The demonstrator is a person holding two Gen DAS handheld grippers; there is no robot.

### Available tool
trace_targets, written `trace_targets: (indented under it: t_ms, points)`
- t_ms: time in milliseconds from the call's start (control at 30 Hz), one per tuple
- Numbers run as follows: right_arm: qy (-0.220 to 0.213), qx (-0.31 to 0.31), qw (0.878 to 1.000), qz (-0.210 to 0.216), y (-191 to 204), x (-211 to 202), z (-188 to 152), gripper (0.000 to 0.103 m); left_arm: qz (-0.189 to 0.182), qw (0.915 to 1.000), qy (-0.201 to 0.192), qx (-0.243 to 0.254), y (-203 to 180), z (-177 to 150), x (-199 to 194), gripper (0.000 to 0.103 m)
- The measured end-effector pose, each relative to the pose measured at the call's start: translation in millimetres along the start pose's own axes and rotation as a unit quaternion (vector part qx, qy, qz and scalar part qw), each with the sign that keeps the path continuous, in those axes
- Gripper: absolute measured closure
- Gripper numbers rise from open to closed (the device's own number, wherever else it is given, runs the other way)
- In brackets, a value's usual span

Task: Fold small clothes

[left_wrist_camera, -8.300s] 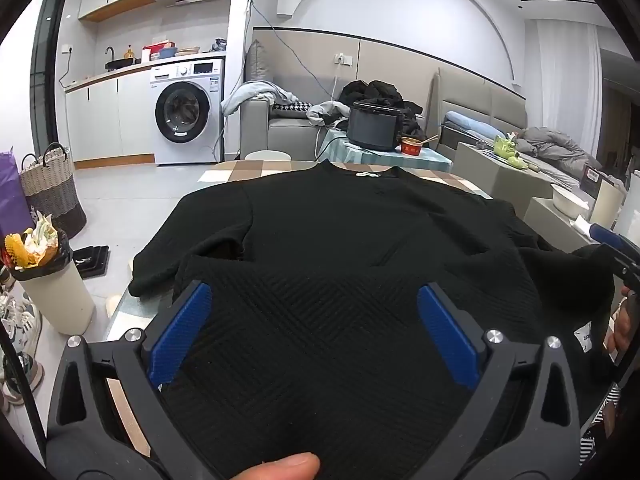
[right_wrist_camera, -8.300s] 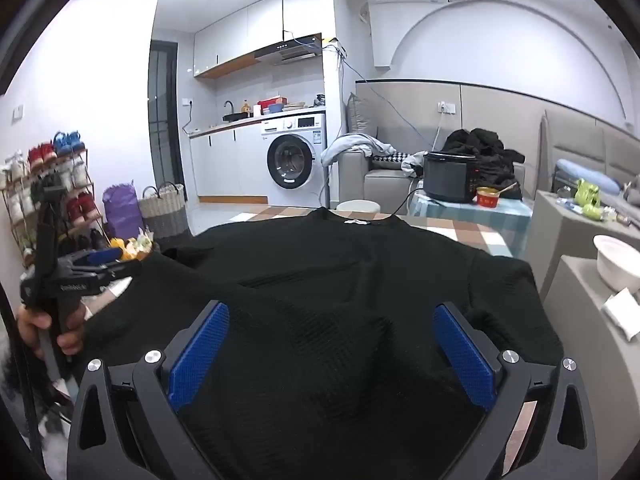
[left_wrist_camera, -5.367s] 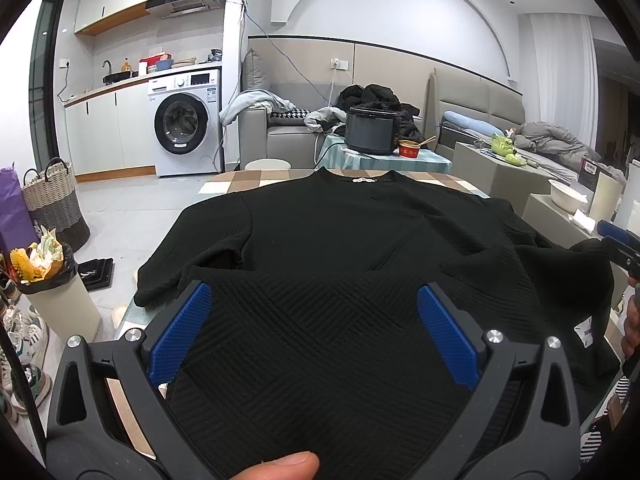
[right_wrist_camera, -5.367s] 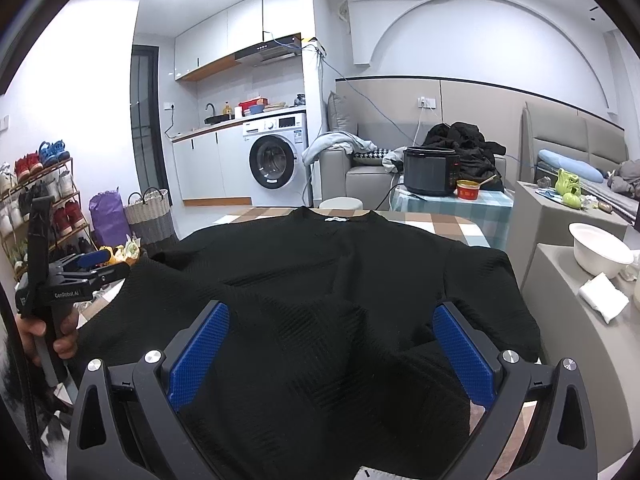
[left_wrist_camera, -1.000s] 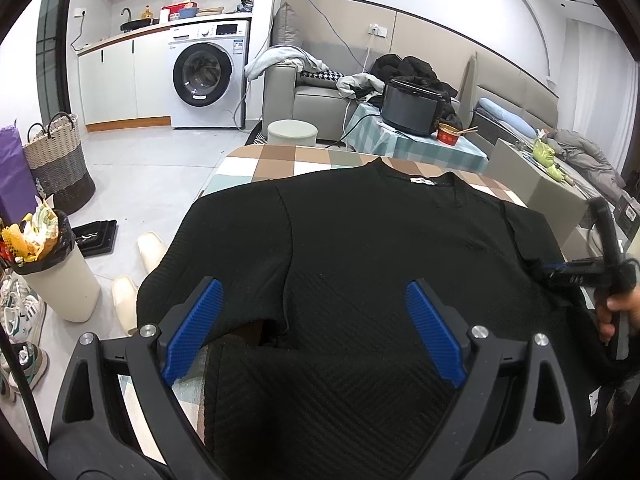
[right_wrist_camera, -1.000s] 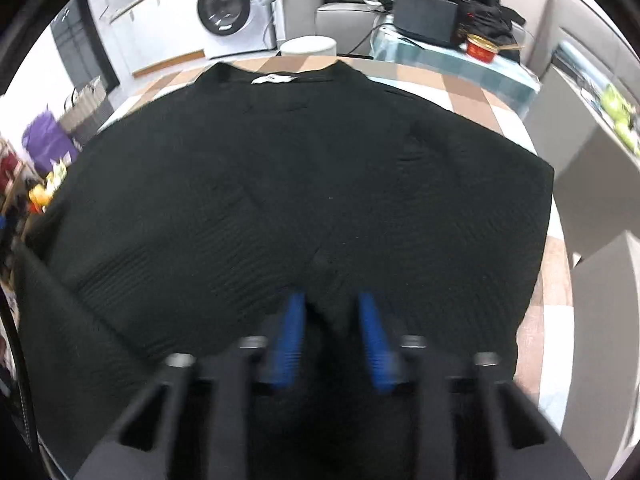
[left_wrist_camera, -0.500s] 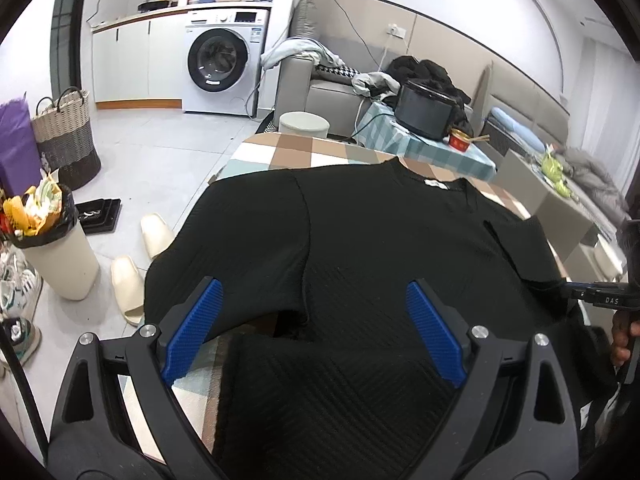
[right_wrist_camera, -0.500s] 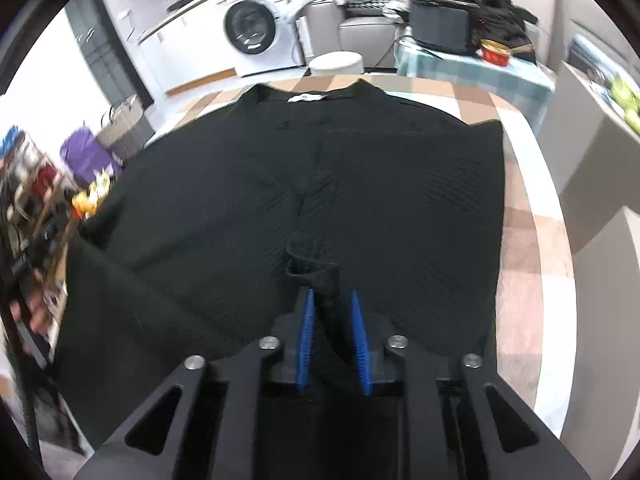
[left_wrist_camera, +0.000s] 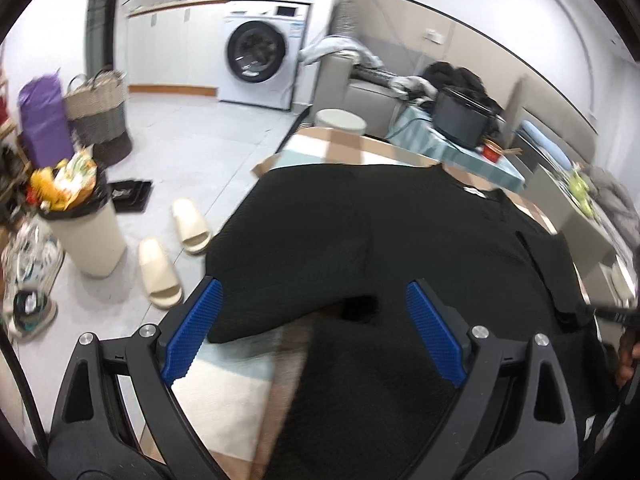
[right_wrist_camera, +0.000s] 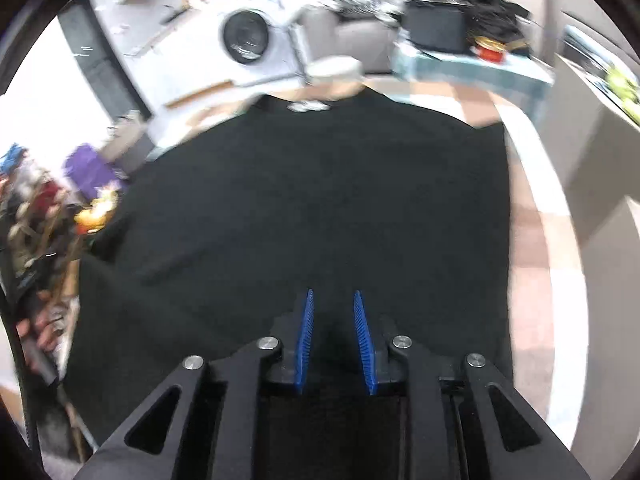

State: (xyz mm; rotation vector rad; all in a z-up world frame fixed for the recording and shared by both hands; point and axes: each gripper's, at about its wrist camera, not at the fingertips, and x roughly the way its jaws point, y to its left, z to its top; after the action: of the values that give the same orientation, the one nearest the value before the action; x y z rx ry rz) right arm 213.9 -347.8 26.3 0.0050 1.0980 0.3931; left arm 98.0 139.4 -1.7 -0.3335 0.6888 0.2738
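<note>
A black quilted sweater (left_wrist_camera: 420, 240) lies spread on the checked table (left_wrist_camera: 240, 380), collar at the far end. My left gripper (left_wrist_camera: 314, 332) hovers wide open above its left sleeve (left_wrist_camera: 288, 256), by the table's left edge, with nothing between the pads. The right wrist view is blurred. There the sweater (right_wrist_camera: 320, 200) fills the middle and its right side is folded in to a straight edge. My right gripper (right_wrist_camera: 334, 336) stands over the near part with the jaws a narrow gap apart. Only dark cloth shows in that gap, and I cannot tell whether a fold sits in it.
On the floor to the left are a full bin (left_wrist_camera: 86, 236), two slippers (left_wrist_camera: 160, 276) and a basket (left_wrist_camera: 100, 120). A washing machine (left_wrist_camera: 258, 46), a round stool (left_wrist_camera: 340, 122) and a low table with a black cooker (left_wrist_camera: 460, 120) stand beyond. A hand (left_wrist_camera: 628, 356) shows at the right edge.
My left gripper has swung left and rolled, so the left sleeve and the floor now fill its view. The right gripper has drawn back from the cloth, its jaws still narrow.
</note>
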Motion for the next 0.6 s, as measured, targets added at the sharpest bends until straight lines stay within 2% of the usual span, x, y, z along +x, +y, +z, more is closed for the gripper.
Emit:
trace_targets:
  t_ms: [133, 233, 400, 467, 567, 600]
  points:
    - [0.047, -0.031, 0.998, -0.036, 7.7, 23.9, -10.6, 0.08, 0.024, 0.9988, 0.01, -0.04, 31.8, -3.2, 3.6, 0.01]
    - [0.037, -0.024, 0.999, -0.021, 8.7, 15.3, -12.7, 0.078, 0.041, 0.9968, 0.027, -0.063, 56.4, -6.1, 11.6, 0.01]
    - [0.004, 0.004, 1.0, -0.026, 0.2, -4.0, -18.3, 0.072, 0.049, 0.9925, 0.064, -0.092, 82.2, -9.5, 43.2, 0.013]
    - [-0.001, 0.01, 1.0, -0.026, -1.0, -8.9, -22.1, 0.072, 0.048, 0.9909, 0.085, -0.093, 87.7, -10.1, 59.9, 0.029]
    - [-0.001, 0.016, 1.0, -0.027, -0.9, -13.2, -23.4, 0.071, 0.044, 0.9902, 0.108, -0.078, 85.4, -9.6, 83.0, 0.043]
    - [-0.001, 0.017, 0.999, -0.027, -1.0, -13.3, -23.3, 0.071, 0.044, 0.9903, 0.11, -0.073, 80.8, -9.3, 87.9, 0.043]
